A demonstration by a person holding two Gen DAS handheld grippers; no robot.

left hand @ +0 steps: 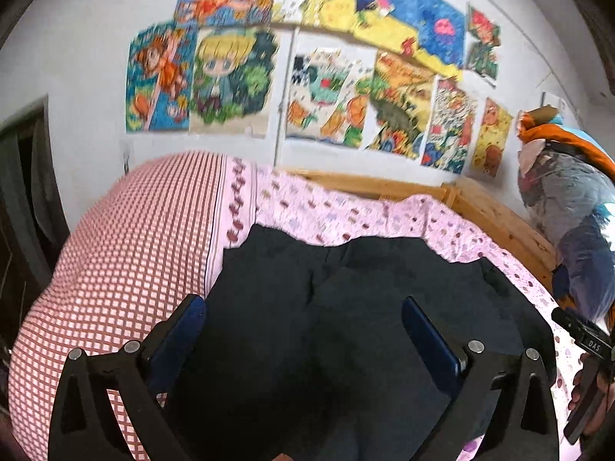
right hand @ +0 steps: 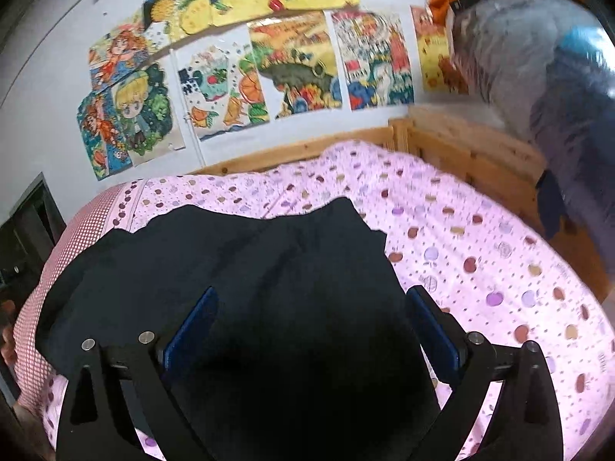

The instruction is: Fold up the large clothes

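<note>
A large dark navy garment (left hand: 346, 307) lies spread on the pink dotted bedsheet (left hand: 346, 211); it also shows in the right wrist view (right hand: 250, 269). My left gripper (left hand: 303, 303) is open and empty, its blue-padded fingers (left hand: 184, 322) held wide above the garment's near part. My right gripper (right hand: 313, 296) is open and empty too, hovering over the garment's right half, with the sheet (right hand: 480, 249) to its right. The right gripper's body shows at the right edge of the left wrist view (left hand: 588, 365).
A red-checked quilt (left hand: 123, 253) lies at the bed's left. A wooden bed frame (right hand: 461, 146) runs along the far and right sides. Colourful posters (left hand: 307, 77) cover the wall. A bagged pile of clothes (right hand: 557, 96) stands at the right corner.
</note>
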